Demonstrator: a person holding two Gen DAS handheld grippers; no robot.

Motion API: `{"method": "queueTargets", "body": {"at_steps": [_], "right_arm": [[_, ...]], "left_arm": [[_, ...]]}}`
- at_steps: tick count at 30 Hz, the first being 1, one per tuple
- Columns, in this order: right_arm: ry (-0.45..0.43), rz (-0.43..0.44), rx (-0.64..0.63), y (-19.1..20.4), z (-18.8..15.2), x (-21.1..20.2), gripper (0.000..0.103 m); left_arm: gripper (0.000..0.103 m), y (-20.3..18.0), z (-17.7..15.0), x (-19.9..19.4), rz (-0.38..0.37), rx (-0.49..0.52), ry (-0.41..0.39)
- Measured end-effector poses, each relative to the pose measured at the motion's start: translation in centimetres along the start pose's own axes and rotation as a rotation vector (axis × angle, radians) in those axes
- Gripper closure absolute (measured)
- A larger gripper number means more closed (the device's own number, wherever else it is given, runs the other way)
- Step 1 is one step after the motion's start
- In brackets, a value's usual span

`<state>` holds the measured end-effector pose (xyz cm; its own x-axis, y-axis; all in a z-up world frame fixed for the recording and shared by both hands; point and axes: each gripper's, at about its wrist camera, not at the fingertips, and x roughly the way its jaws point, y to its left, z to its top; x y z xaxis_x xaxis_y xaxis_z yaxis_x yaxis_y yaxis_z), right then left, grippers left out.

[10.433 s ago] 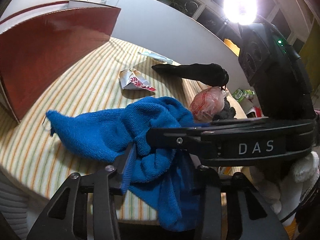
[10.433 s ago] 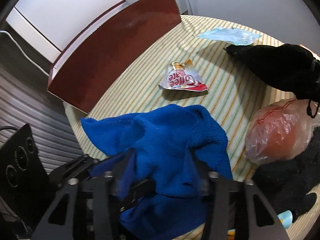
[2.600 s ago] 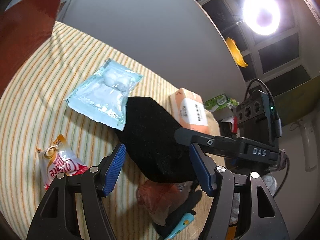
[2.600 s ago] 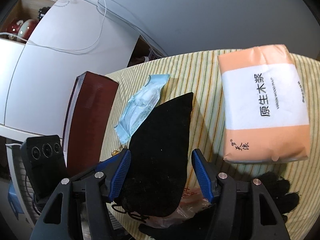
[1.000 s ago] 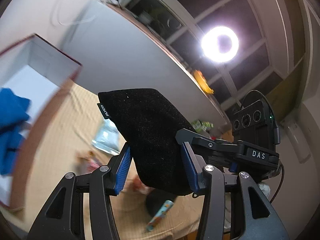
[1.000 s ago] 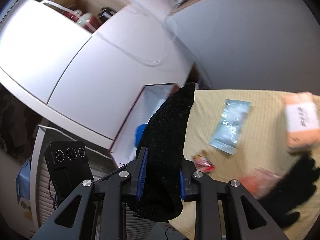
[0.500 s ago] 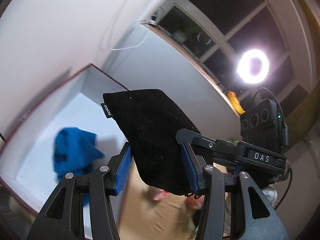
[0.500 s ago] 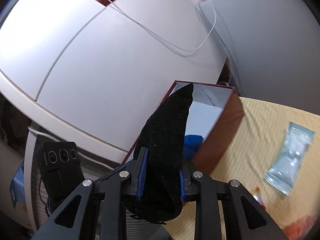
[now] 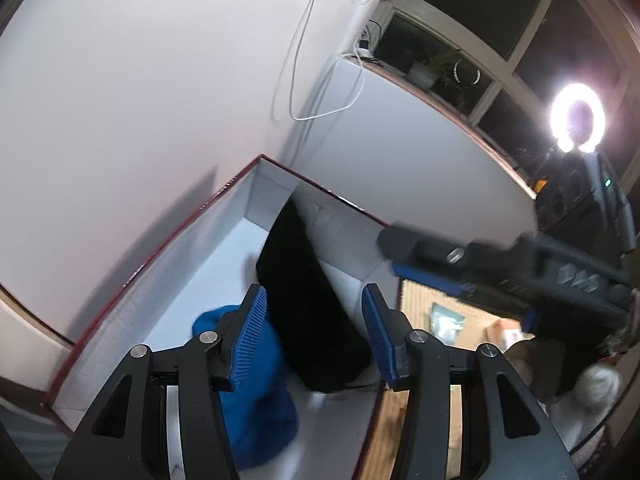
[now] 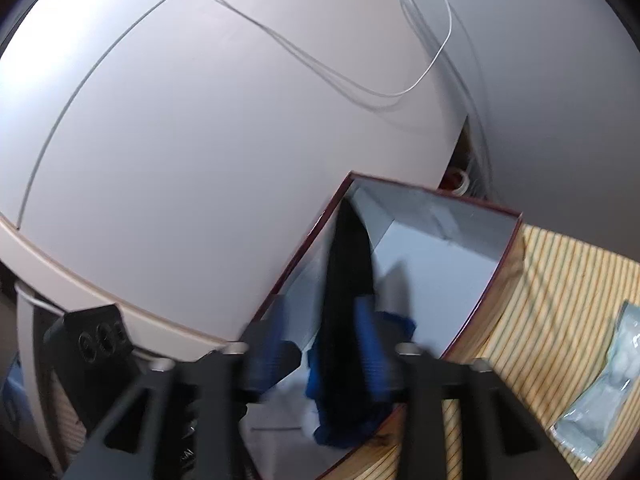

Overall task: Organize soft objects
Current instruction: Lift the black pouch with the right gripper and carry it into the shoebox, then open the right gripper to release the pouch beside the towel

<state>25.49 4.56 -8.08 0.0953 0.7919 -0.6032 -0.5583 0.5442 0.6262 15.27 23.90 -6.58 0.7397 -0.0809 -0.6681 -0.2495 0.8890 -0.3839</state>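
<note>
Looking from the left wrist view down into a red-edged box [image 9: 256,184] with a white interior, sitting in the lower left of the frame against a pale wall. Seeing a black fabric piece [image 9: 312,312] standing tilted inside the box, its upper tip leaning toward the far corner, between the blue pads of the left gripper [image 9: 316,328], with gaps showing on both sides, so standing open and pressing on nothing. Lying at the lower centre, a blue towel [image 9: 256,400], partly behind the left pad. Showing only here: the right gripper [image 9: 460,272] entering blurred from the right edge, a bright ring light [image 9: 576,116] in the upper right, and dark windows. Turning to the right wrist view: the same box [image 10: 500,272] at centre right, the black fabric piece [image 10: 348,280] rising between jaws that are opening, smeared by motion, with the blue towel [image 10: 396,324] behind. Showing only here: the striped tablecloth [image 10: 560,300] at right and a clear plastic packet [image 10: 600,392] lying at the lower right.
</note>
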Motion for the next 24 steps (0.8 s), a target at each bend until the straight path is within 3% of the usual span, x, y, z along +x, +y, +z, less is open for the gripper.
{"method": "queueTargets", "body": {"at_steps": [1, 13, 19, 24], "right_arm": [[-0.013, -0.016, -0.002, 0.0, 0.2, -0.1, 0.041], [-0.051, -0.114, -0.091, -0.6, -2.2, -5.9, 0.04], [-0.097, -0.139, -0.143, -1.4, -5.9, -12.5, 0.04], [-0.219, -0.136, -0.104, -3.7, -10.2, -20.6, 0.04]], "left_arm": [[0.056, 0.0, 0.0, 0.1, -0.001, 0.0, 0.001], [0.056, -1.2, -1.4, -2.5, -0.082, 0.0, -0.027], [0.055, -3.4, -4.0, -4.0, -0.167, 0.023, -0.014], [0.055, -5.8, -6.4, -4.7, -0.231, 0.056, -0.003]]}}
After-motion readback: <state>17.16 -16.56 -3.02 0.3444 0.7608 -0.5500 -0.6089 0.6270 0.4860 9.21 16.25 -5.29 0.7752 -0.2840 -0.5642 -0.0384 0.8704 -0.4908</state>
